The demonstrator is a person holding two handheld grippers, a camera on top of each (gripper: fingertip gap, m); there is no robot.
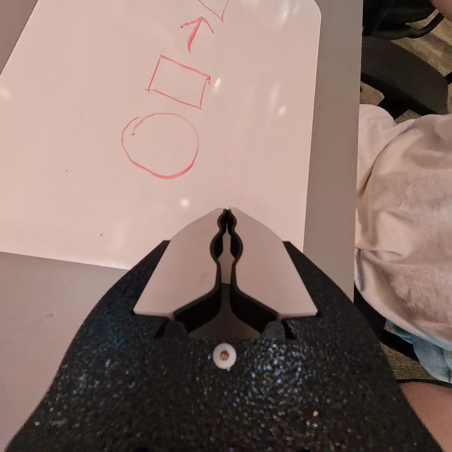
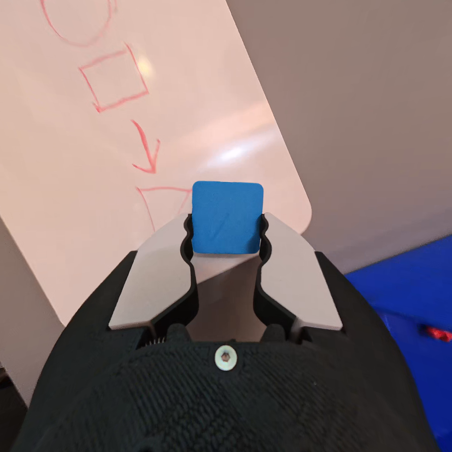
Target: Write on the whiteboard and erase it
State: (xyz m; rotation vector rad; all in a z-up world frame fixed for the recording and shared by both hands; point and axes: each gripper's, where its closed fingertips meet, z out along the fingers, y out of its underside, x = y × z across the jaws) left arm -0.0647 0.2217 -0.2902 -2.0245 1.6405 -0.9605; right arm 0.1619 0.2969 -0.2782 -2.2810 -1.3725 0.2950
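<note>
While the left gripper point(image 1: 227, 212) sits with its jaws closed tip to tip on nothing, its view shows the whiteboard point(image 1: 73, 171) lying flat on the grey table point(image 1: 36, 305). Red marks all intact: circle point(image 1: 159, 145), square point(image 1: 178, 82), arrow point(image 1: 197, 33), plus part of another shape at the top edge. Board's long axis runs away from the camera, tipped slightly right. Person's pale sleeve point(image 1: 403, 208) at the right edge.

Right wrist view: right gripper point(image 2: 226, 220) is partly closed, clamping a blue eraser point(image 2: 226, 217) between its pads. Flat square face toward the camera, no obvious long axis (depth hidden). It sits over the board's near corner, beside a partly hidden shape point(image 2: 159, 195); contact with the board can't be confirmed. Blue box point(image 2: 403, 293) at right.

Judgement: writing done, erasing about to start. Next move needs the eraser face pressed flat, then swept along the row of marks.
</note>
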